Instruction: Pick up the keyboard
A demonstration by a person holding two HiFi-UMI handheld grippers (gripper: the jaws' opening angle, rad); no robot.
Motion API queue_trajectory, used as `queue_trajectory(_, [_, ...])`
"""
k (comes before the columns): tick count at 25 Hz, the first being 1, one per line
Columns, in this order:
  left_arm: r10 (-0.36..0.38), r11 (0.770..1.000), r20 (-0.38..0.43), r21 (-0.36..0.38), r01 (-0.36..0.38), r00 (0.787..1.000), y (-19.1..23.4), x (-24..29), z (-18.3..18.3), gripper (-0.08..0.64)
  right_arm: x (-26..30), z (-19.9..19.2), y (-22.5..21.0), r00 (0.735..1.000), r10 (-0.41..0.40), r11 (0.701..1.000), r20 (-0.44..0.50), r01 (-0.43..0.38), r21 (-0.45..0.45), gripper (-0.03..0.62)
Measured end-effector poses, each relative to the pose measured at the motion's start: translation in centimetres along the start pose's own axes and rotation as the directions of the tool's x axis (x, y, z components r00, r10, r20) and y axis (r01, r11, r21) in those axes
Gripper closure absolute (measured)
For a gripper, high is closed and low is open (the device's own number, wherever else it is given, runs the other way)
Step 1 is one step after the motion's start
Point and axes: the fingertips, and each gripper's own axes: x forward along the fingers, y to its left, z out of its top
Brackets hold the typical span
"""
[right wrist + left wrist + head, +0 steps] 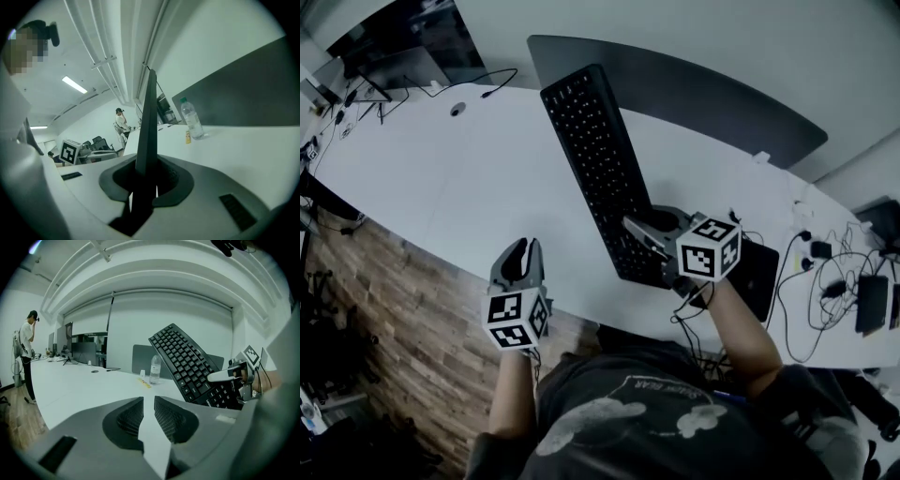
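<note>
Black plastic slab: the keyboard (pixel 595 159) is long, thin and stiff. I judge it light, a little springy along its length, with keys that could pop off if squeezed.
Where it is: clear of the white bench (pixel 441 178) and tilted. Its near end is in my right claw and its far end is raised out toward the dark partition (pixel 694 94).
Right claw (pixel 645 232): pinching the keyboard's near short end, one pad over the keys and one beneath. In the right gripper view the board stands edge-on between the jaws.
Left claw (pixel 523 251): jaws nearly together with only a narrow slit, nothing between them. It hangs by the bench's near edge, well apart from the keyboard.
Handling: held by one end, the long board levers hard on the pads, so I'd expect it to sag or twist out.
Better hold: I'd put the left claw on a bare frame edge toward the far half, not on the keys.
Nearby: a water bottle (pixel 155 369) stands on the bench beyond, apart from the keyboard.
</note>
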Motion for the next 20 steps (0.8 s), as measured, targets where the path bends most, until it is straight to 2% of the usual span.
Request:
queue_trajectory(5, [0.003,1.0,0.018,-0.007,-0.003,1.0,-1.1,-1.3,-0.8,0.489,0.3,-0.2,1.1,0.997,-0.034,0.999,0.063,0.035,-0.007,0.528])
queue_trajectory(11, [0.035,0.997,0.017,-0.065,-0.034,0.999,-1.0,-5.9,-3.8,0.491,0.0,-1.6,4.4,0.996,-0.035,0.999,0.083,0.038,-0.033,0.528])
queue_trajectory(20, [0.096,0.989,0.033,-0.117,-0.092,0.995,-0.9,-14.9,-7.9,0.499,0.2,-5.9,12.7,0.993,0.105,0.992,0.05,-0.102,-0.069,0.526])
